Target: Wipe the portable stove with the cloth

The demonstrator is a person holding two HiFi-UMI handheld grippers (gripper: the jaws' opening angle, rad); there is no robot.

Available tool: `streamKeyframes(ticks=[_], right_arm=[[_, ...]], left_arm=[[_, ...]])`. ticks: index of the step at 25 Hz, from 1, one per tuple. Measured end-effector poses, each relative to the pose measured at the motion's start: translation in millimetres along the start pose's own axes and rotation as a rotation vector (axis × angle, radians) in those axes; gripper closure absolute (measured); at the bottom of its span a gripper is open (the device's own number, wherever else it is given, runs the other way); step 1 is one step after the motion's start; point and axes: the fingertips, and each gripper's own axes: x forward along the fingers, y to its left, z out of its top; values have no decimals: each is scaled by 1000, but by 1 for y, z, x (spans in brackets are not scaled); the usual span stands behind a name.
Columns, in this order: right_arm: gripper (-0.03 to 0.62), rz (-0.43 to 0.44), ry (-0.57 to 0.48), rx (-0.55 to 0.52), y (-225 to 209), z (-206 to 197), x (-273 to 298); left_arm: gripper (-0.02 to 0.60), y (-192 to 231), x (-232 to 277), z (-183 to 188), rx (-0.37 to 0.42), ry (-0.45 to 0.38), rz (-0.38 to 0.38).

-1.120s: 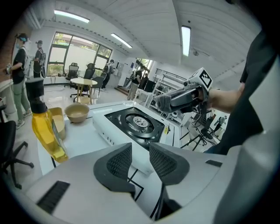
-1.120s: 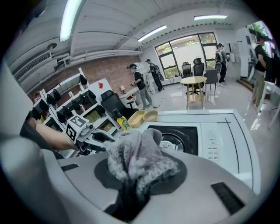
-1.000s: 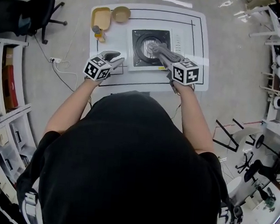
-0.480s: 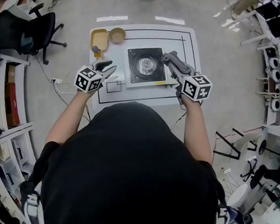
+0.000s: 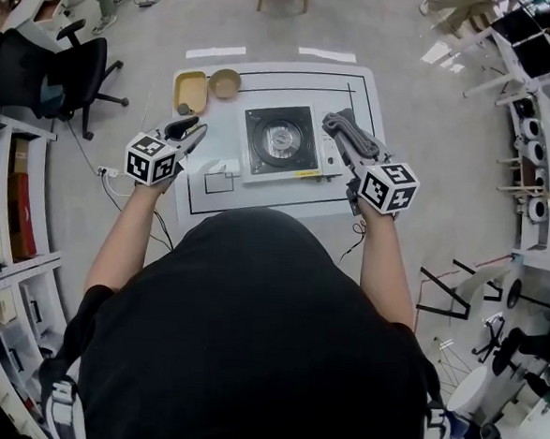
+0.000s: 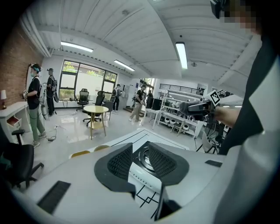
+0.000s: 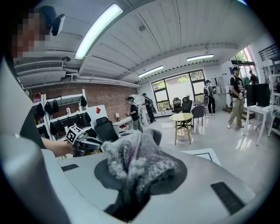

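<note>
- My right gripper was clenched on the grey cloth. A bunched wad stood proud of the jaw tips, which I judged would present a soft face for wiping.
- The cloth hung at 3 o'clock of the portable stove, apparently clear of its top.
- My left gripper was released, with the jaws apart and nothing between them. It sat at 9 o'clock of the stove, probably to keep the burner area unobstructed.
- The stove sat mid-table.
- A yellow tray and a bowl lay at 10 to 11 o'clock of the stove. No contents showed in either.
</note>
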Motion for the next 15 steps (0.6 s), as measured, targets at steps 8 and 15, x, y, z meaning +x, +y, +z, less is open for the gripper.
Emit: streamKeyframes(ticks=[8, 15], right_arm=[[480, -97, -2, 39, -27, -5, -14], [480, -86, 0, 39, -21, -8, -19]], left_arm=[[449, -6, -1, 27, 30, -41, 4], [449, -18, 1, 27, 35, -34, -13]])
